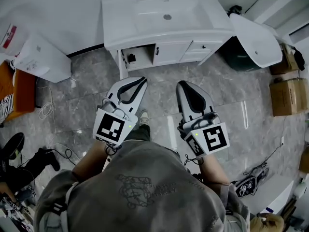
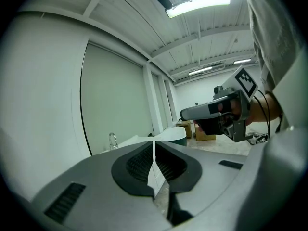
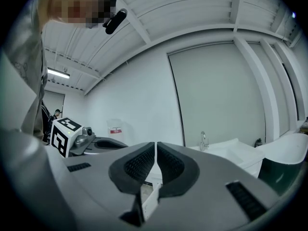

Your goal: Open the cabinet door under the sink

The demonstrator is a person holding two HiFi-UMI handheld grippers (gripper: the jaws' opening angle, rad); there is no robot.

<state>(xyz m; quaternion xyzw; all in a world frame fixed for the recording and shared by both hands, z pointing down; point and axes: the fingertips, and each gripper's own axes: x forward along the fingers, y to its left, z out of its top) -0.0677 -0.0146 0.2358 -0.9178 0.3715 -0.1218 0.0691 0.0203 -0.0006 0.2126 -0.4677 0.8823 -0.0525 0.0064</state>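
Observation:
A white sink vanity stands against the far wall in the head view. Beneath it, the cabinet front carries a small dark handle. Its left bay shows as an opening with something dark inside, and a thin white panel juts out at that bay's left edge. Well short of the cabinet and above the floor, my left gripper is shut on nothing. My right gripper hangs beside it, also shut and empty. The faucet shows beyond the right jaws.
A white tub-like basin leans over a dark green bin right of the vanity. Cardboard boxes stand farther right. A white box and loose cables lie at the left. Grey tiled floor lies between me and the cabinet.

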